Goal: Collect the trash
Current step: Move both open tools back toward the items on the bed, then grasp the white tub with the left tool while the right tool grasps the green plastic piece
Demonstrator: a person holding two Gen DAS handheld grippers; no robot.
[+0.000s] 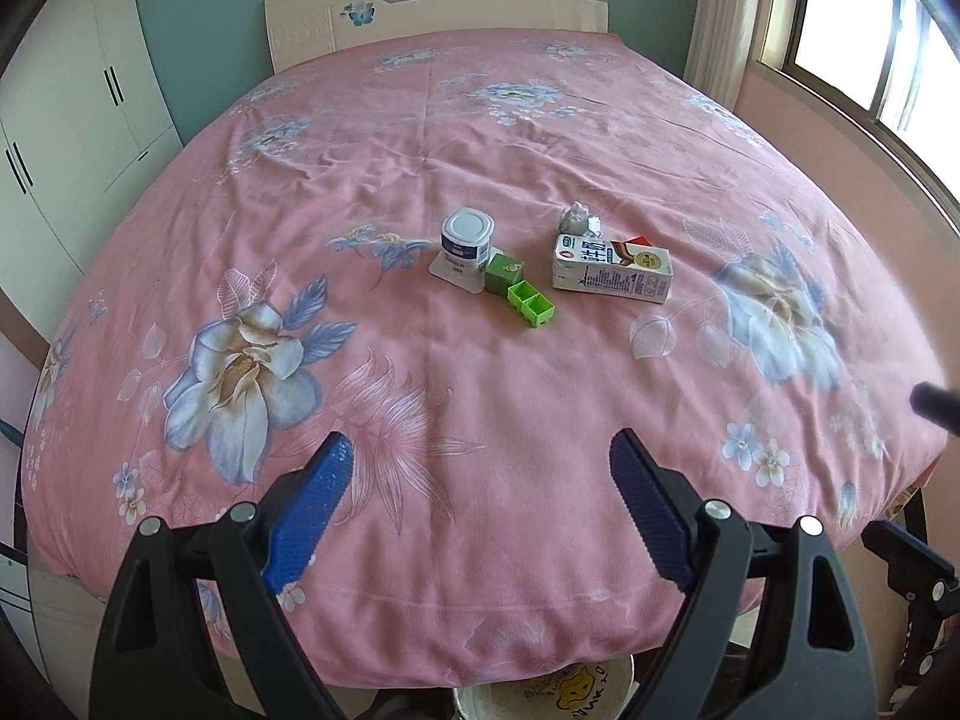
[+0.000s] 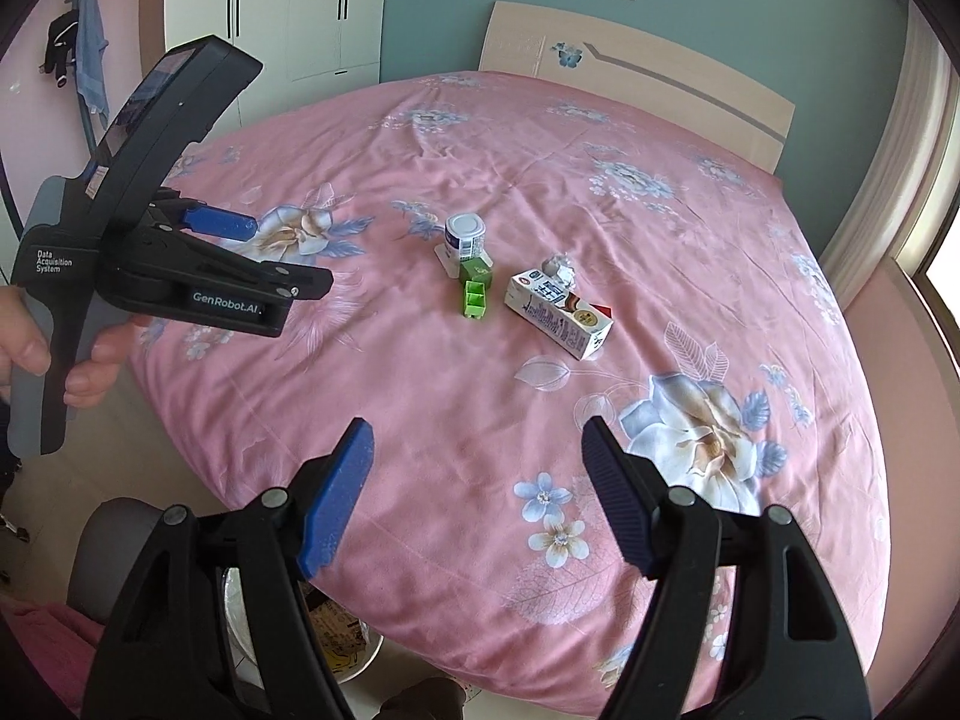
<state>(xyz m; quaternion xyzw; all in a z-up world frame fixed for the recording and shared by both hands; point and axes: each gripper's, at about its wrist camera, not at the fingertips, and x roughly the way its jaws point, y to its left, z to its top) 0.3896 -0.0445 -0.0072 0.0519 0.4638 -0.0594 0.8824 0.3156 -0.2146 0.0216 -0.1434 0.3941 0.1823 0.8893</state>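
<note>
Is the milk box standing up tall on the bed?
No, the milk box lies flat on its side on the pink bed cover, beside the crumpled paper ball.

On the left gripper (image 2: 288, 258), seen from the right wrist, white lettering reads "Data Acquisition System" on the handle block and "GenRobot.AI" along the side; print on the milk carton (image 2: 561, 315) and the white can (image 2: 465, 237) is too small to read

Pink floral bed (image 1: 480, 150), white wardrobe (image 1: 78, 120)

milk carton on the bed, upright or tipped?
Tipped: the milk carton lies on its long side on the bedspread, printed face up.
</note>
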